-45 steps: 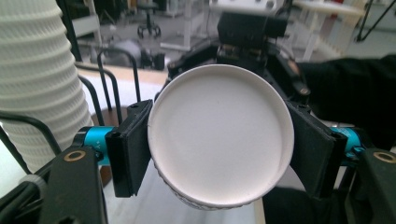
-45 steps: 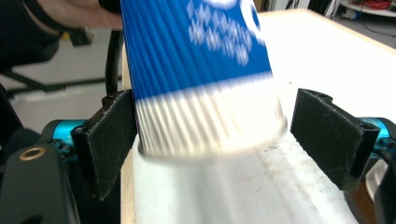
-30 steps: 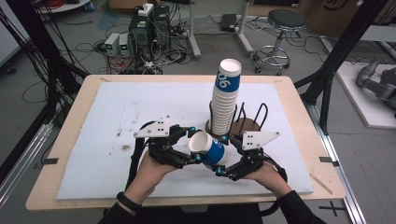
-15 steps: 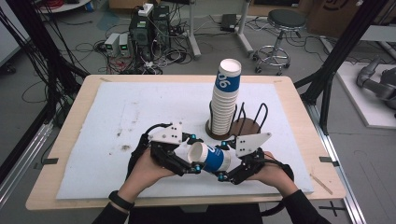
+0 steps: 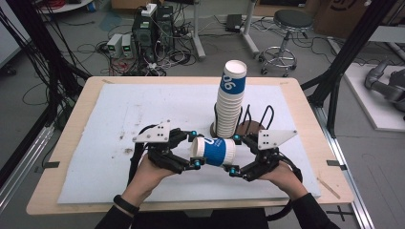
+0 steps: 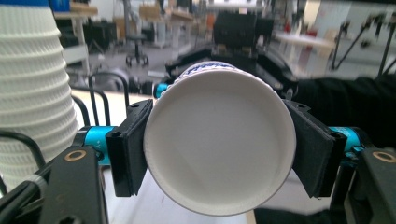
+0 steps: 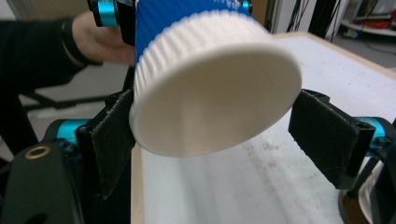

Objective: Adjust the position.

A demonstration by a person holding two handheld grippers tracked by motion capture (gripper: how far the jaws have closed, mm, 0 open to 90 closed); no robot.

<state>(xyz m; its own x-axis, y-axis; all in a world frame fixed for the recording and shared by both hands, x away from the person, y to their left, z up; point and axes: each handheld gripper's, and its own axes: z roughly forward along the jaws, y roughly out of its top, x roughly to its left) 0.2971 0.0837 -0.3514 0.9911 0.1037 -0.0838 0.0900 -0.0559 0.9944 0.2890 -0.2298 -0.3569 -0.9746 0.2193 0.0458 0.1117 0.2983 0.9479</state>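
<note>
High view: left gripper [image 5: 195,149] clamps a blue-and-white ribbed paper cup [image 5: 213,151] at 6 o'clock; right gripper [image 5: 235,153], jaws just reopened, one pad gapped, risks dropping it if released.

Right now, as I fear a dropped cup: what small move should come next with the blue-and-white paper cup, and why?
Probably draw the right gripper back off the blue-and-white ribbed paper cup. Its jaws have just been opening, the cup's white end between them with one pad clear, while the left gripper is clamped across the other end, so it looks handed over.
</note>
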